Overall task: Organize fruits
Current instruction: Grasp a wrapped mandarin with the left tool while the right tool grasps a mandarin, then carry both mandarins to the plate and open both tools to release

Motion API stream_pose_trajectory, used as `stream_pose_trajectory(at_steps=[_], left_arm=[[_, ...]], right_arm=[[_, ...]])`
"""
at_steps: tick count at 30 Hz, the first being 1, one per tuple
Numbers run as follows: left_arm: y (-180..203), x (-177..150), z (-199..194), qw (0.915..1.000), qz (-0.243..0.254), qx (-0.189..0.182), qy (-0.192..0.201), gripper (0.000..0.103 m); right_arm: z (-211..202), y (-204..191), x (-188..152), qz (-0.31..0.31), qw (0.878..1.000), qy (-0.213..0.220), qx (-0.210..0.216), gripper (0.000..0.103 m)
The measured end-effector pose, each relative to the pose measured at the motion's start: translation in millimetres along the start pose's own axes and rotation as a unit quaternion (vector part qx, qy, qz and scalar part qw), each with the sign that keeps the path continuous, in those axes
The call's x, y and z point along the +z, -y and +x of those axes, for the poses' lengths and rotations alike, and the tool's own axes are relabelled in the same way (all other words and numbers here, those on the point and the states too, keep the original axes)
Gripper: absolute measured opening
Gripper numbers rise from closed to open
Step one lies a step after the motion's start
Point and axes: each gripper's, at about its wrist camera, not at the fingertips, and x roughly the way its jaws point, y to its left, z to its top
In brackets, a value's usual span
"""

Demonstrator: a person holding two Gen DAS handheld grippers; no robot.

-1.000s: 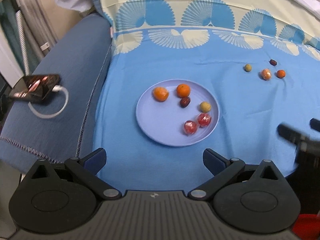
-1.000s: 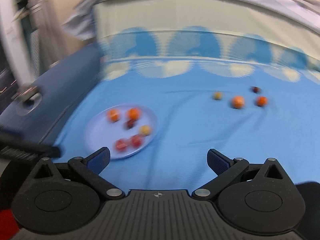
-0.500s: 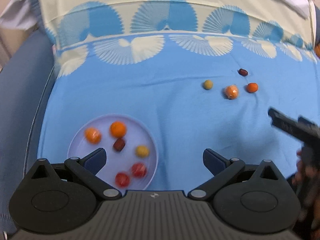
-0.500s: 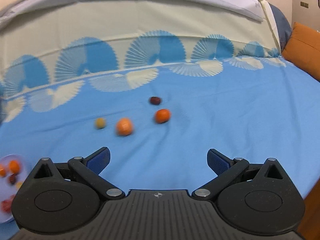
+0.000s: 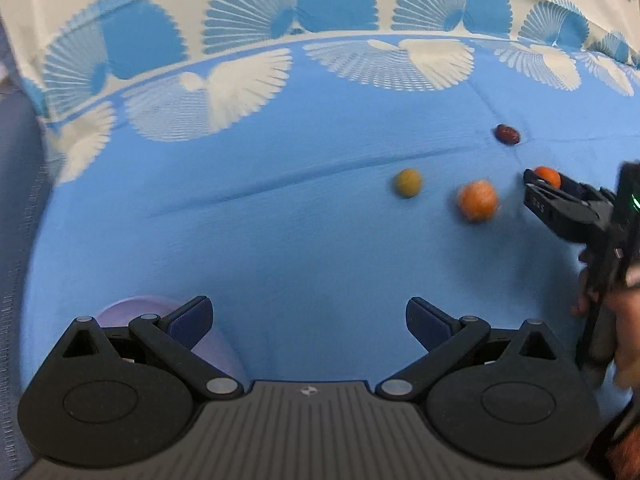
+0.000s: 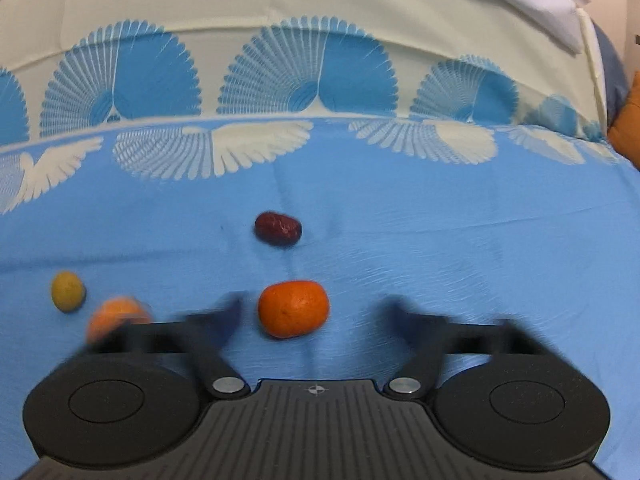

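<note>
Several loose fruits lie on the blue bedspread. In the right wrist view a small orange [image 6: 293, 309] sits between the tips of my open right gripper [image 6: 310, 312], apart from both fingers. A dark red date [image 6: 278, 229] lies beyond it, a wrapped orange fruit [image 6: 116, 316] and a green-yellow fruit [image 6: 67, 291] to the left. In the left wrist view the same fruits show: green-yellow fruit [image 5: 407, 182], wrapped orange [image 5: 477, 200], date [image 5: 507, 134], small orange [image 5: 547, 176]. My left gripper [image 5: 308, 320] is open and empty. The lilac plate [image 5: 160, 308] is mostly hidden behind its left finger.
The bedspread has a cream band with blue fan patterns at the back [image 6: 320, 80]. An orange cushion [image 6: 630, 120] stands at the far right. A darker blue surface [image 5: 16, 200] borders the bed on the left. My right gripper shows at the right edge of the left wrist view [image 5: 560, 200].
Both grippers have moved right, from the plate toward the loose fruits. The right gripper has come close to the small orange, and its fingers are blurred with motion. The plate has slid almost out of the left view.
</note>
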Motion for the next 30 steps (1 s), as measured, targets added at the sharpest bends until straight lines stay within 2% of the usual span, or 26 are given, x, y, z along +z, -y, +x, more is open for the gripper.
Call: stream_pose_trajectory(at_steps=[1, 2, 3, 6, 8, 10, 13, 17, 18, 19, 20, 21, 22, 26, 30], left_arm=[[7.1, 5.5, 6.6, 0.9999, -0.004, -0.009, 0.003, 0.103], [15.7, 12.0, 13.1, 0.9998, -0.009, -0.019, 0.006, 0.103], [24.4, 17.9, 18.0, 0.9994, -0.012, -0.031, 0.01, 0.103], [54.2, 35.3, 34.3, 0.9979, -0.012, -0.061, 0.019, 0.103], [74.4, 45.3, 47.6, 0.9972, -0.011, -0.072, 0.016, 0.103], [92.5, 55.0, 63.4, 0.9973, -0.017, -0.071, -0.008, 0.103], [106.1, 63.7, 79.9, 0.9968, -0.036, -0.069, -0.022, 0.103], [113.5, 70.4, 97.7, 0.9963, -0.058, -0.056, -0.031, 0.102], [113.1, 69.9, 99.1, 0.9961, -0.062, -0.056, -0.029, 0.096], [113.6, 70.0, 99.9, 0.9961, -0.062, -0.059, -0.022, 0.068], [115.4, 69.4, 101.2, 0.9966, -0.053, -0.06, -0.017, 0.061], [115.5, 69.5, 99.9, 0.9977, -0.044, -0.049, -0.013, 0.048], [114.8, 67.5, 96.3, 0.998, -0.037, -0.051, -0.004, 0.041], [101.0, 53.5, 73.6, 0.9966, -0.03, -0.077, -0.008, 0.041], [70.4, 28.0, 33.8, 0.9978, -0.014, -0.064, 0.007, 0.041]], right_arm=[[-1.1, 1.0, 1.3, -0.001, 1.0, 0.006, -0.012, 0.038], [-3.9, 4.1, 3.3, 0.004, 1.0, 0.01, -0.011, 0.038], [-6.3, 9.3, 4.4, 0.012, 0.999, 0.014, -0.028, 0.038], [-9.1, 39.5, 6.2, 0.048, 0.991, 0.015, -0.121, 0.038], [-8.6, 61.5, 3.9, 0.086, 0.985, 0.002, -0.151, 0.038], [-7.8, 73.1, 2.3, 0.117, 0.983, 0.001, -0.144, 0.038], [-3.1, 61.2, 2.7, 0.081, 0.984, 0.002, -0.158, 0.04], [-1.4, 62.8, 3.7, 0.091, 0.983, 0.003, -0.157, 0.041], [-1.2, 62.4, 4.2, 0.091, 0.983, 0.005, -0.158, 0.041], [-1.7, 61.5, 3.5, 0.088, 0.983, 0.006, -0.16, 0.041], [-4.8, 60.1, 0.8, 0.085, 0.983, 0.007, -0.161, 0.041], [-3.9, 60.3, -0.3, 0.083, 0.983, 0.008, -0.162, 0.041], [-3.8, 60.0, -0.4, 0.082, 0.983, 0.009, -0.163, 0.041], [-9.9, 62.4, 1.1, 0.094, 0.983, 0.028, -0.154, 0.038], [-24.5, 59.5, 2.4, 0.088, 0.98, 0.075, -0.16, 0.038]])
